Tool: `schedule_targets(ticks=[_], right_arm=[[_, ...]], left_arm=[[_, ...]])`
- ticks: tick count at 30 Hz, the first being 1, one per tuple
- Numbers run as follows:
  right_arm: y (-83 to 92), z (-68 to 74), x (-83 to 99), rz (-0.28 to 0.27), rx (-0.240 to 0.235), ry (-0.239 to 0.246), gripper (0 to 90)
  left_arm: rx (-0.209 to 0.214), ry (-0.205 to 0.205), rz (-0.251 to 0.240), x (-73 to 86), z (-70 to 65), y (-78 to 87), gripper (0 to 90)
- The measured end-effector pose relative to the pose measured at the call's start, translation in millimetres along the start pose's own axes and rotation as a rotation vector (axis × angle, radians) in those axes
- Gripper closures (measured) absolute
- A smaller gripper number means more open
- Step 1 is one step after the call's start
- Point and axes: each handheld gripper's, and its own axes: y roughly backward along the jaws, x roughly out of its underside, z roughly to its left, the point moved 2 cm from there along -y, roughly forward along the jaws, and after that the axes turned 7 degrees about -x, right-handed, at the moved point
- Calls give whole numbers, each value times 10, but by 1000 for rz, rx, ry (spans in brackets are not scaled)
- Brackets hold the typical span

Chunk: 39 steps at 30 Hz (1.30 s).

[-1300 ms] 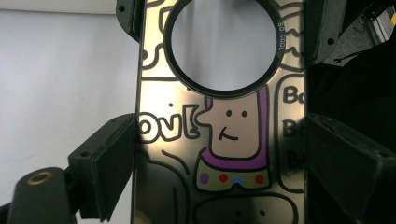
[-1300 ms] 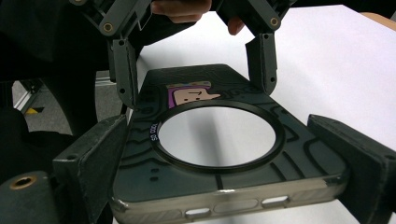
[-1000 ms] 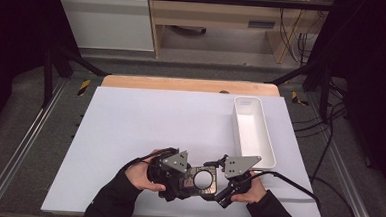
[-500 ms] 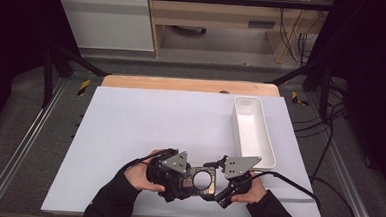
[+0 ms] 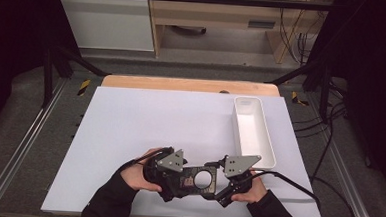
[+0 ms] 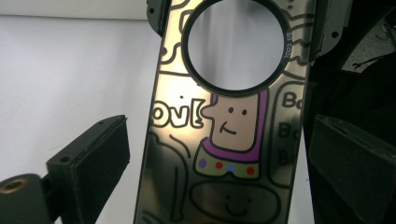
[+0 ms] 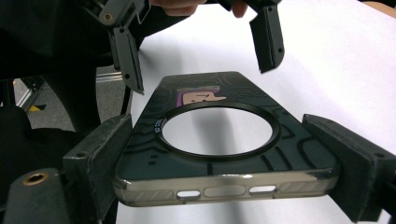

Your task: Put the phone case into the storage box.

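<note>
High view: one glossy dark phone case with a cartoon print and a round ring cut-out is held level, just above the near edge of the white table mat, between the left gripper and the right gripper. One long white plastic tray stands empty on the mat's right side, near the right gripper but apart from it. Count here: one case, one tray, two grippers, two hands.

Left gripper view: the case runs up between the two black jaws. Its jaws have just been opening; both pads stand off the case edges with mat visible in the left gap, so this gripper has hold of nothing.

Right gripper view: the two pads sit hard against the case's long sides at the end with the port slots, so this gripper is clamped on the case and, in my judgement, carries it alone. The left gripper's two jaws hang apart over the far end.

Risk, as judged: the grip is on one end of a smooth, shiny shell, so the free end may sag or pivot, and the case could slip from the pads and fall to the mat. A close pass of the spread left jaws could also knock it loose.
</note>
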Motion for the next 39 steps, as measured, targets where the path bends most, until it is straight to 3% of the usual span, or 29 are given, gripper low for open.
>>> schedule_targets(ticks=[17,28,39], right_arm=[[204,-44,-106,47,-10,-32,122],[290,-85,-231,141,-28,-23,122],[344,-108,-382,218,-44,-7,122]], left_arm=[[-68,67,-8,121,12,99,0],[-65,92,9,143,10,73,0],[-47,85,35,126,5,38,2]])
